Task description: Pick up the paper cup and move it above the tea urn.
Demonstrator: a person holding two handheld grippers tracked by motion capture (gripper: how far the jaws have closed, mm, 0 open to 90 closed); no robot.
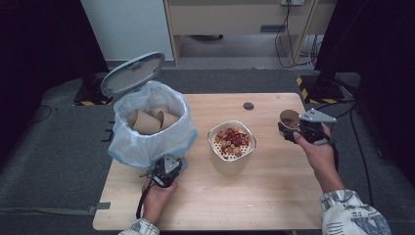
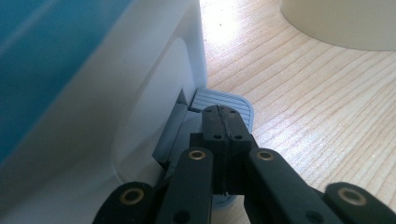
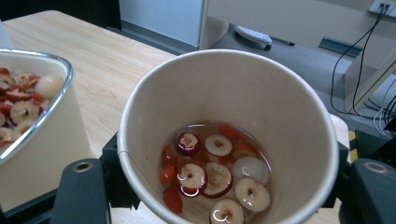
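Your right gripper [image 1: 293, 128] was clamped on the paper cup [image 3: 229, 140] with fruit slices in liquid, held above the table [image 1: 274, 196] right of the strainer tub [image 1: 231, 142]; your left gripper [image 2: 225, 123] was closed, pressing the bin's pedal [image 2: 219, 99].

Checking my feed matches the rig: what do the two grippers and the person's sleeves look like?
Both grippers, left and right, have black jaws with brass-coloured rivets. Each carries a grey three-cornered plate on top, and a black cable trails from the left. The sleeves are pale with a dark blue-grey print.
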